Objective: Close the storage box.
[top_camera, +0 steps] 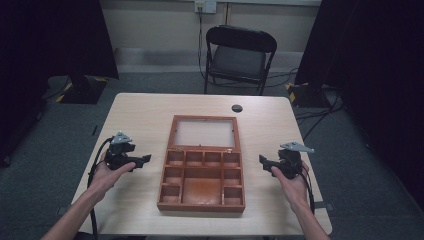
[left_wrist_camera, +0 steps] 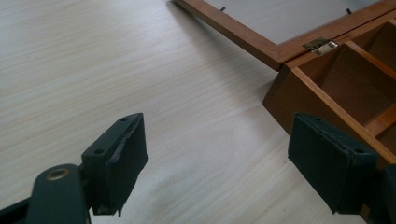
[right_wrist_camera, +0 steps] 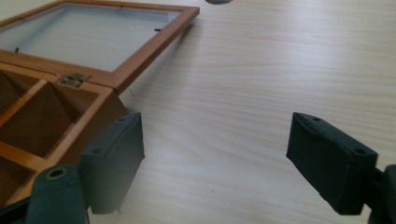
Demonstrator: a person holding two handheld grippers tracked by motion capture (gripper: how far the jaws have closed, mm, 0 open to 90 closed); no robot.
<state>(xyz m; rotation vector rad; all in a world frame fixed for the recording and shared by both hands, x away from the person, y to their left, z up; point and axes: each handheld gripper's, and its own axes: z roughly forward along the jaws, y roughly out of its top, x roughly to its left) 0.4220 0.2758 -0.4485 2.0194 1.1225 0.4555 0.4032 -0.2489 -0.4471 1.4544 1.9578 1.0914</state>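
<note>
Seemingly rigid and fairly heavy, the wooden compartment box is lying open mid-counter in the high view, its glazed lid folded flat behind it; the left gripper and right gripper are flanking it, jaws spread and gripping nothing. Along the left gripper view, the lid's brass hinge is gleaming; the glass looks fragile, so I would be taking hold of the varnished, likely slick frame rails. Along the right gripper view, thin dividers are crossing the box interior.
</note>
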